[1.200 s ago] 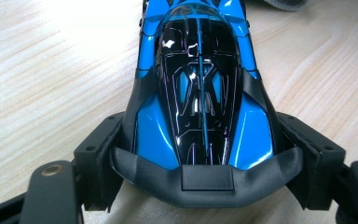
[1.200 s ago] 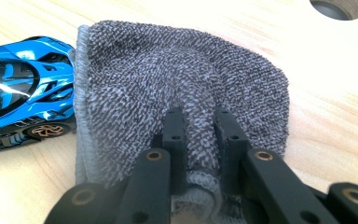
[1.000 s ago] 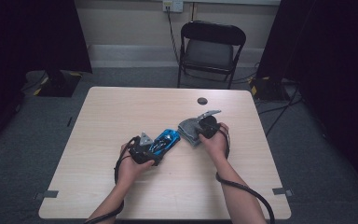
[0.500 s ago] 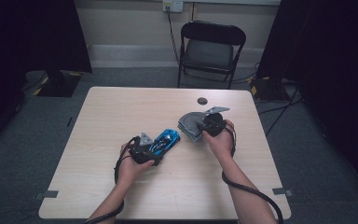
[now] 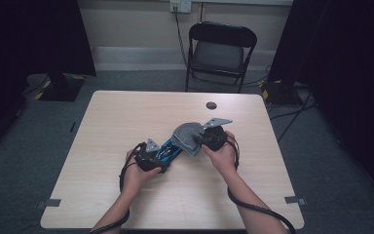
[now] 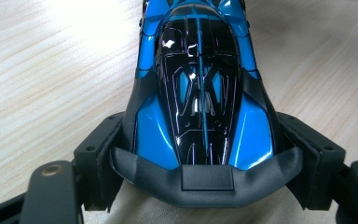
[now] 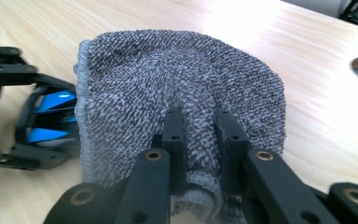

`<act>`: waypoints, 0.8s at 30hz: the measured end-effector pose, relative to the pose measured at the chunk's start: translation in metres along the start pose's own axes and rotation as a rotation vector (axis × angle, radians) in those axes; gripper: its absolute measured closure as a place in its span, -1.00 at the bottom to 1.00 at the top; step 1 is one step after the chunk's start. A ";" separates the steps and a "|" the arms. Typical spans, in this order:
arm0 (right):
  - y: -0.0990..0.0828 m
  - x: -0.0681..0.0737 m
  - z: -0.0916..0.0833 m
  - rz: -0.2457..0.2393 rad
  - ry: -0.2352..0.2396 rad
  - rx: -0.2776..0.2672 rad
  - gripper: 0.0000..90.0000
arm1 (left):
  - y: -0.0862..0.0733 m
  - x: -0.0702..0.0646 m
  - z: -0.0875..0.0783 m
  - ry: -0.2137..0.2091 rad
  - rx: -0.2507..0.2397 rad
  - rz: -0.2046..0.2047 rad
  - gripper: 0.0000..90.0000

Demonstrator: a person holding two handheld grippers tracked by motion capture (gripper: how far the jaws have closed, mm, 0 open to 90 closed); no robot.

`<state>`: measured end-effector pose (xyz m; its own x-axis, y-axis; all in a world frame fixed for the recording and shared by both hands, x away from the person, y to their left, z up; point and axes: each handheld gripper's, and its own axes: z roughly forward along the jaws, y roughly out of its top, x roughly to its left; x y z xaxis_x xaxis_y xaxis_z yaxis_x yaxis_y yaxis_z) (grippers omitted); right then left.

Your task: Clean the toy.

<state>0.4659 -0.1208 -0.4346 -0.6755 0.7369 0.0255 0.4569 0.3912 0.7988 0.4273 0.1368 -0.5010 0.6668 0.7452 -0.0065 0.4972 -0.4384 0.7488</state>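
A blue and black toy car (image 5: pixel 168 150) is seen lying on the pale wooden table (image 5: pixel 126 122), a little toward six o'clock of the table's middle in the high view, with its length running from about seven o'clock to one o'clock. Its rear end, with the dark spoiler, is clamped between the jaws of the left gripper (image 5: pixel 152 155), which is held in the left hand (image 5: pixel 137 173) just beyond the car at seven o'clock. In the left gripper view the toy car (image 6: pixel 198 93) is shown from behind, and the black pads (image 6: pixel 100 161) are pressed against both of its flanks while it rests on the wood. A folded grey terry cloth (image 5: pixel 187 136) is pinched tightly in the right gripper (image 5: pixel 205 138), which is carried by the right hand (image 5: pixel 221 153) at about three o'clock of the car. The cloth is laid over the car's front end, so that the nose is covered by it in the high view. In the right gripper view a bunched ridge of the cloth (image 7: pixel 177 107) is squeezed between the two nearly closed fingers (image 7: pixel 173 130), and a part of the blue car (image 7: pixel 51 116) is glimpsed at nine o'clock of the cloth, framed by the other gripper's black jaws. A small dark round hole (image 5: pixel 211 105) is set in the tabletop toward twelve o'clock, well apart from the car, and a black folding chair (image 5: pixel 219 51) stands on the grey carpet beyond the far edge.
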 end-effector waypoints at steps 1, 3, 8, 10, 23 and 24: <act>-0.001 0.002 0.000 -0.007 0.003 -0.001 0.71 | 0.000 0.000 0.000 0.000 0.000 -0.001 -0.46; -0.002 0.008 0.001 -0.022 0.014 -0.001 0.71 | 0.000 0.000 0.000 0.000 0.001 0.001 -0.46; -0.004 0.024 0.003 -0.061 0.043 -0.002 0.71 | 0.000 0.000 0.000 0.000 0.000 -0.001 -0.46; -0.005 0.032 0.005 -0.082 0.050 -0.003 0.71 | 0.000 0.000 0.000 0.000 0.000 -0.001 -0.46; 0.005 0.074 0.033 -0.180 0.106 0.059 0.70 | 0.000 0.000 0.000 0.001 0.002 0.006 -0.46; 0.005 0.076 0.036 -0.186 0.106 0.068 0.70 | 0.000 0.000 0.000 0.002 0.002 0.008 -0.46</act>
<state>0.4371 -0.0430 -0.4502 -0.8068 0.5885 -0.0526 0.3545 0.5534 0.7537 0.4275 0.1372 -0.5007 0.6696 0.7427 0.0003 0.4934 -0.4452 0.7473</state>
